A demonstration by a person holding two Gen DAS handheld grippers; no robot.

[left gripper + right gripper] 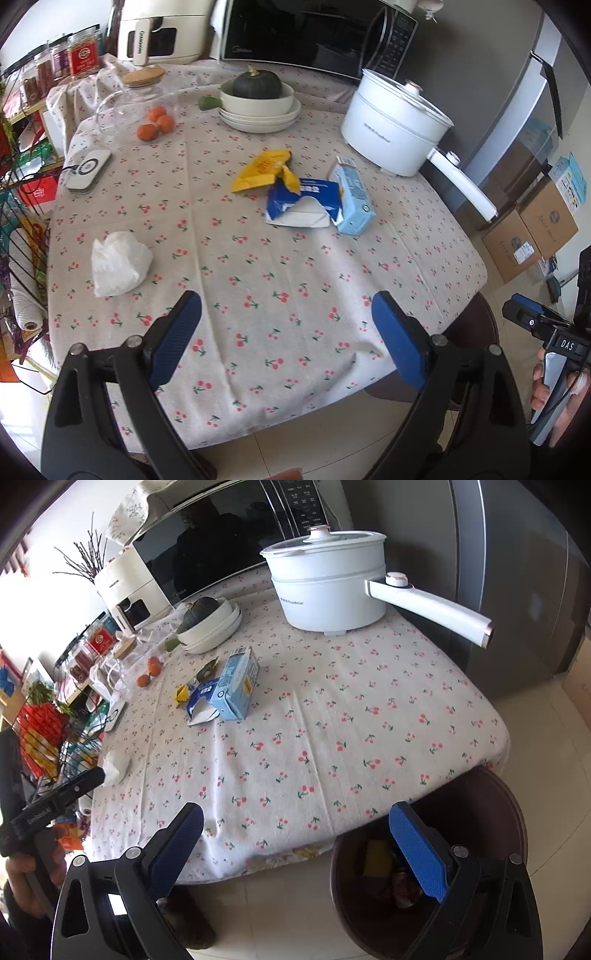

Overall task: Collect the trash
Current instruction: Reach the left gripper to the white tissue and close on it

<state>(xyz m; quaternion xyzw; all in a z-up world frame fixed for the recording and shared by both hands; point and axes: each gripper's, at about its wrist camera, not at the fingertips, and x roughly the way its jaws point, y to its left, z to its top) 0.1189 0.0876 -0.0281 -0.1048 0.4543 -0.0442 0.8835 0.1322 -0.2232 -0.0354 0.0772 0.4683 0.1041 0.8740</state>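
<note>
On the cherry-print tablecloth (280, 280) lie a crumpled white tissue (118, 263), a yellow wrapper (264, 170), a torn blue-and-white packet (304, 203) and a light blue carton (354, 199). The carton (238, 685), packet (201, 701), wrapper (183, 694) and tissue (116, 766) also show in the right wrist view. A dark brown trash bin (369, 904) holding some trash stands on the floor by the table's near edge. My left gripper (286, 332) is open and empty over the table's near edge. My right gripper (295, 843) is open and empty, above the bin's rim.
A white electric pot (395, 125) with a long handle, stacked bowls with a green squash (258, 101), oranges (157, 123), a glass jar (144, 92), a white device (88, 170), a microwave (314, 33) and an air fryer (159, 33) stand at the back. Cardboard boxes (532, 229) sit right, a wire rack (18, 236) left.
</note>
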